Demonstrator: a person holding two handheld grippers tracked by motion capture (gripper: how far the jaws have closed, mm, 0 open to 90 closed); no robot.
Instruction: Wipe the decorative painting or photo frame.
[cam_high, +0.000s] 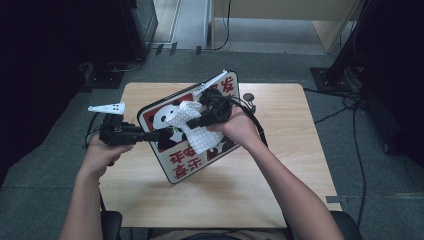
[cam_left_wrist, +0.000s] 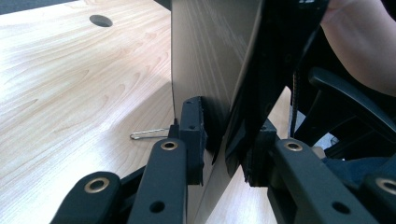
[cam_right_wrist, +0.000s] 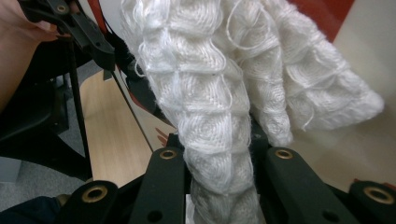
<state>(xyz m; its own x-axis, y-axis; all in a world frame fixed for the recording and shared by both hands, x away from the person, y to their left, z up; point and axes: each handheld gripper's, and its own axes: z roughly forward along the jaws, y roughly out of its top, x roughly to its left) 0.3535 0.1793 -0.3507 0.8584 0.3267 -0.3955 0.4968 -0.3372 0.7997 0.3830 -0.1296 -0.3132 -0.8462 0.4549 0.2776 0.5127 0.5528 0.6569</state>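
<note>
Panda sign (cam_high: 172, 167), stiff and flat, tilted above the surface's (cam_high: 280, 200) middle in the high view, the left gripper (cam_high: 150, 136) clamping its left edge, probably its best hold. Left gripper view: fingers (cam_left_wrist: 194, 135) pinched the board's (cam_left_wrist: 210, 56) edge, face hidden. Right gripper view: fingers (cam_right_wrist: 163, 172) squeezed a soft white cloth (cam_right_wrist: 210, 102) against it.

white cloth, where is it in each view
High view: the white cloth sits at centre, on the panda sign, pinched by the right gripper.
Left gripper view: not in it.
Right gripper view: centre, rising from between the jaws.
Shared landmark: the sign, edge-on in the left gripper.
</note>
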